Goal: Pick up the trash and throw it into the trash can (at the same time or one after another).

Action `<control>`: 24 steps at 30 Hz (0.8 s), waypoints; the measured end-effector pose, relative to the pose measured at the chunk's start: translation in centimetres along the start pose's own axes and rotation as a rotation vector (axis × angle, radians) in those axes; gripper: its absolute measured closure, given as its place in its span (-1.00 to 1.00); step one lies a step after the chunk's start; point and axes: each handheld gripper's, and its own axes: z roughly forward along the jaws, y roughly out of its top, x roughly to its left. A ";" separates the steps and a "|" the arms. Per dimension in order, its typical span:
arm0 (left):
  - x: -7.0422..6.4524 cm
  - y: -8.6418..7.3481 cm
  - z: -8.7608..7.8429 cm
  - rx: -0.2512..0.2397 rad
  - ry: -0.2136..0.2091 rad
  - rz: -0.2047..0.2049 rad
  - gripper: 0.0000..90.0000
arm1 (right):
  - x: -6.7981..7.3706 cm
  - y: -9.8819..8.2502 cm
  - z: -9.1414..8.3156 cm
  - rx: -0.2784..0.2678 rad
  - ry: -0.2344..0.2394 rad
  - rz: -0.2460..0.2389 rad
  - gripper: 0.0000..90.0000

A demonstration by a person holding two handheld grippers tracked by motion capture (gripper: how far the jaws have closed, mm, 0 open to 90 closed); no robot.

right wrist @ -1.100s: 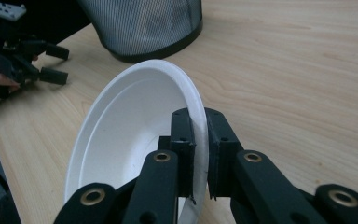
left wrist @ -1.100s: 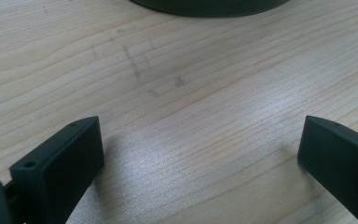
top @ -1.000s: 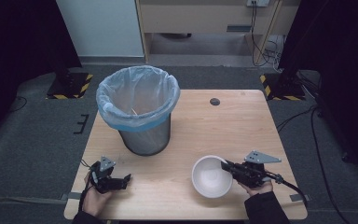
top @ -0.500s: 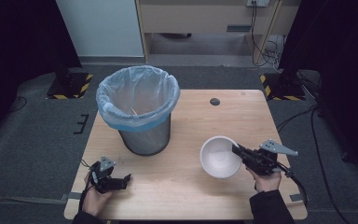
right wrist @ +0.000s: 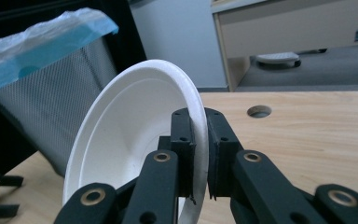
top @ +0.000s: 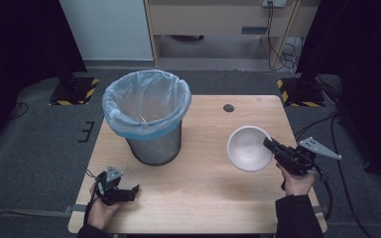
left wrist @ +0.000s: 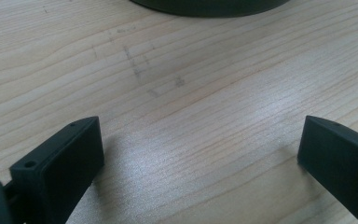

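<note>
Since a second ago: white bowl [top: 249,148] carried up and away from the table's near edge, now farther from the person and tipped on its side, pinched at the rim by the right gripper [top: 270,145]; left gripper [top: 129,193] unmoved.

High view: pale wooden table [top: 203,198] on grey carpet, dark curtains at both sides. Mesh bin [top: 149,121] with a blue-edged liner standing on the table's left half. Bowl well to the right of the bin, above the tabletop, mouth turned toward the bin. Small round hole [top: 228,107] in the tabletop beyond the bowl, right of the bin. Left gripper resting low in front of the bin, near the table's front edge. Behind the bin, a white panel and a light wooden cabinet, cables hanging beside it.

Left gripper view: jaws spread wide, nothing between them, bare wood grain below with faint pencil-like marks; dark curved base of the bin at the top edge.

Right gripper view: jaws clamped tight on the bowl's rim, bowl standing nearly upright, bin just behind it to the left, tabletop hole to the right.
</note>
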 end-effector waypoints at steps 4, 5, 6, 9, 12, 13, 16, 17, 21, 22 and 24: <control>0.0 0.0 0.0 0.000 0.000 0.000 -1.00 | -0.2 0.5 0.0 -0.021 -0.012 0.005 0.86; 0.0 0.0 0.0 0.000 0.000 0.000 -1.00 | -0.2 0.7 0.0 -0.028 -0.014 0.005 0.86; 0.0 0.0 0.0 0.000 0.000 0.000 -1.00 | -0.2 1.0 0.0 -0.037 -0.014 0.003 0.86; 0.0 0.0 0.0 0.000 0.000 0.000 -1.00 | 0.1 1.8 0.3 -0.061 -0.006 -0.001 0.86; 0.0 0.0 0.0 0.000 0.000 0.000 -1.00 | 0.7 2.7 0.7 -0.082 -0.002 -0.012 0.86; 0.0 0.0 0.0 0.000 0.000 0.000 -1.00 | 0.8 3.0 0.8 -0.088 0.000 -0.013 0.86; 0.0 0.0 0.0 0.000 0.000 0.000 -1.00 | 1.2 4.0 1.1 -0.111 0.006 -0.013 0.86; 0.0 0.0 0.0 0.000 0.000 0.000 -1.00 | 1.2 4.4 1.2 -0.122 0.005 -0.011 0.86; 0.0 0.0 0.0 0.000 0.000 0.000 -1.00 | 1.4 5.9 1.5 -0.153 -0.003 -0.006 0.86; 0.0 0.0 0.0 0.000 0.000 0.000 -1.00 | 1.4 6.2 1.5 -0.157 -0.002 -0.005 0.86; 0.0 0.0 0.0 0.000 0.000 0.000 -1.00 | 1.7 6.9 1.6 -0.166 -0.005 -0.014 0.86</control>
